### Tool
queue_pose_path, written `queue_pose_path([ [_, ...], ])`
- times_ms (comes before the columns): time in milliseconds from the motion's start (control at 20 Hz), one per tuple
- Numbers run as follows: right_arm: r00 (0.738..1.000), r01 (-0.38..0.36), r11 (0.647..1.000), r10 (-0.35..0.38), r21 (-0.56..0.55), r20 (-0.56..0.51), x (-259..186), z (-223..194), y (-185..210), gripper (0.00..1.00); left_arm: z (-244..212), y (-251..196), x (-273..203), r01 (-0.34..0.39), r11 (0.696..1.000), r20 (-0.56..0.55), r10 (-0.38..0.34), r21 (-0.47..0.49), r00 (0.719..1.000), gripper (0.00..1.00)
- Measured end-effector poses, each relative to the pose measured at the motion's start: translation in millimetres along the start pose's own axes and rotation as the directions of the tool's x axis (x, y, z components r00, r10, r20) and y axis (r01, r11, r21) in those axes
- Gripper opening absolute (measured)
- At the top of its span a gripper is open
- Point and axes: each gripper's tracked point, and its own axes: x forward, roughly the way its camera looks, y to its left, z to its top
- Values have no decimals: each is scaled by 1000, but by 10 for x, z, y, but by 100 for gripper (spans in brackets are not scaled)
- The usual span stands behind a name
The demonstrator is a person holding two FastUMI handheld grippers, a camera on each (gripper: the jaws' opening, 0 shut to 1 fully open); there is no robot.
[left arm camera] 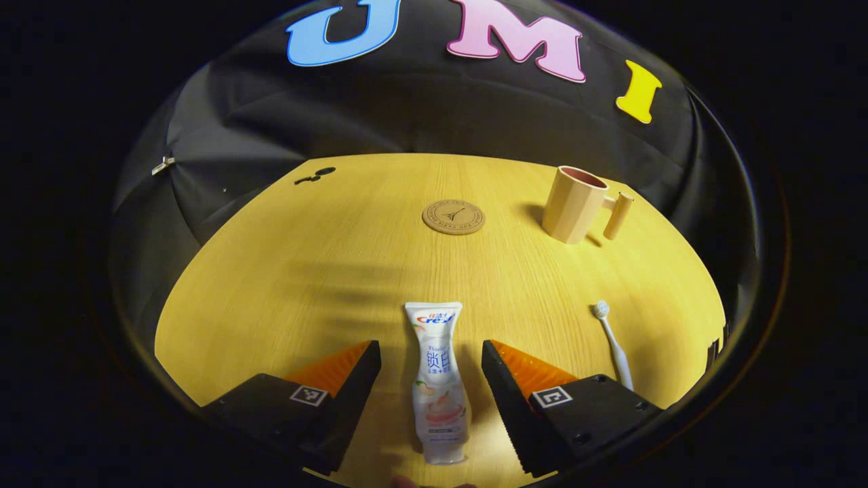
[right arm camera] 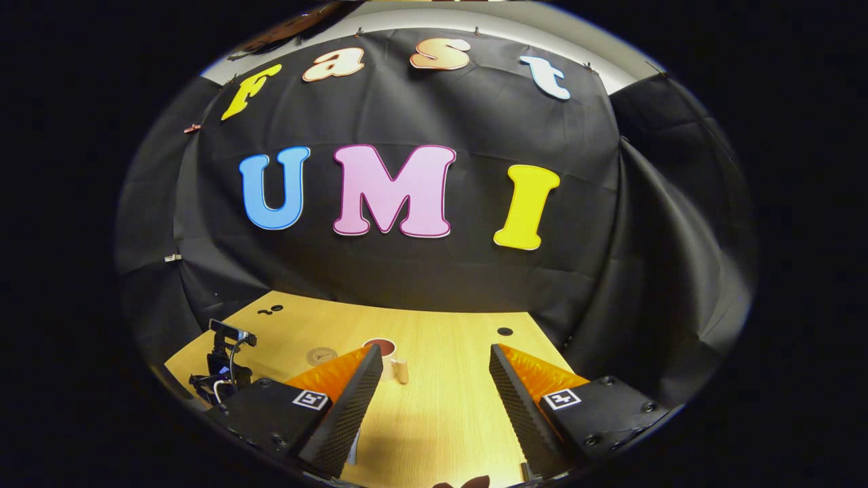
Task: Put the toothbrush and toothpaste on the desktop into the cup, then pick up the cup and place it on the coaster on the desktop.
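In the left gripper view the left gripper (left arm camera: 431, 379) hangs low over the bench (left arm camera: 285, 285) with its jaws open, and the toothpaste (left arm camera: 439, 383) lies flat between the fingers, touching neither, cap end nearest the camera. The tube carries printed writing, which I leave unread. The toothbrush (left arm camera: 614, 346) lies well off to the right, bristles pointing away. Farther back sits the round coaster (left arm camera: 453, 217) (stamped with a small tower emblem), and to its right the cup (left arm camera: 576, 203) stands upright, empty, handle turned right.

The right gripper view looks from higher up: the right gripper (right arm camera: 434, 393) has its jaws open on nothing, above bare wood. Beyond its left finger the coaster and cup show small, and at far left the other gripper's body appears with a looped cable.
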Motion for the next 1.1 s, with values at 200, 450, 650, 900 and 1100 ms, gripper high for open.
queue_pose_path([
  [200,1000,0,1000,0,12,-11,8,-23,47,98,-78,47,103,-11,1000,-40,12,23,999,89],
  [450,1000,-3,1000,3,22,-31,48,-77,100,98,-85,-2,121,17,998,-48,-14,63,999,83],
  [650,996,-25,999,28,38,-81,114,-206,229,98,-93,-23,125,25,997,-61,-20,77,998,67],
  [900,957,-84,993,104,85,-272,283,-665,588,98,-66,-30,133,36,997,-64,-32,62,997,43],
  [1100,892,-134,989,145,56,-429,427,-1223,892,98,-29,35,106,55,997,-69,-51,45,996,25],
])
